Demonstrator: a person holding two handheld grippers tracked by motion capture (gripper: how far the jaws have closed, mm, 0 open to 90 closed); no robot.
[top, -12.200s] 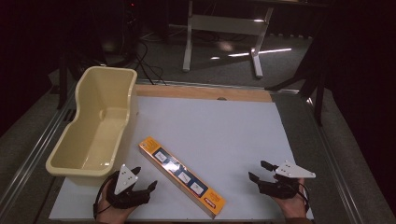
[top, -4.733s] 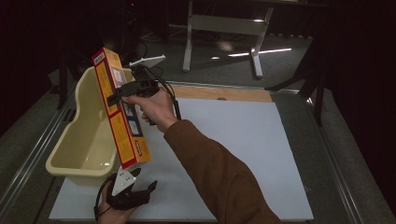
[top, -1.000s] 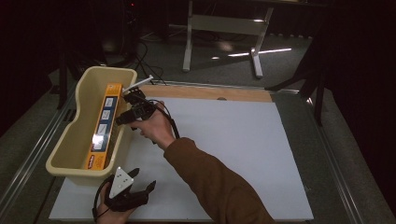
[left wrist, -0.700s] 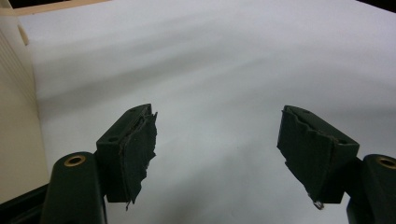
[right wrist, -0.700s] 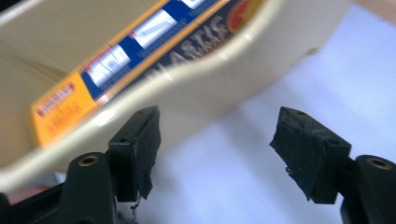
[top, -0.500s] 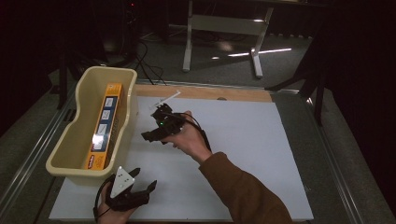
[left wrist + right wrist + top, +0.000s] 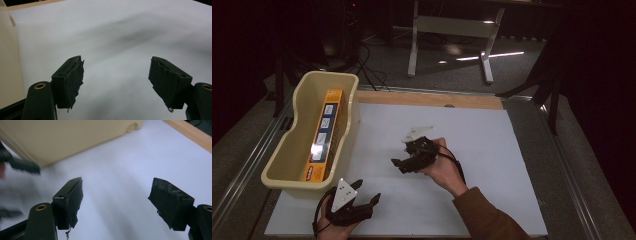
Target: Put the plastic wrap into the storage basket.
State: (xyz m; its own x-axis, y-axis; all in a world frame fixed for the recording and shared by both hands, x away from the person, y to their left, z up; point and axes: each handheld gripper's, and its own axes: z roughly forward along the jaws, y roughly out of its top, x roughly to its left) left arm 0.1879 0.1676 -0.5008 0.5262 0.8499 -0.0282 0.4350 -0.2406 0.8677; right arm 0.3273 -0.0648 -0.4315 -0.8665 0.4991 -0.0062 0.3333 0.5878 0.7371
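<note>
Right tongs (image 7: pixel 398 164) nearer mid-table than before, wide and empty; left tongs (image 7: pixel 368 201) wide.

Both grippers black w/ grey 3-cornered top plate: left gripper (image 7: pixel 362 204), right gripper (image 7: pixel 401 164). Black cable loops off each. Jaws blocky, pads (image 7: pixel 75 77) of torn black tape, brass rivets at base. Right sleeve (image 7: pixel 489 220) brown.

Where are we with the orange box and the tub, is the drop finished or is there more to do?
Done: the orange box lies inside the cream tub, leaning along its right wall. In hand: nothing; the right gripper is open over the white mat, apart from the tub, and the left gripper sits open at the near edge. Left: seemingly nothing but bringing the right hand back to rest.
</note>
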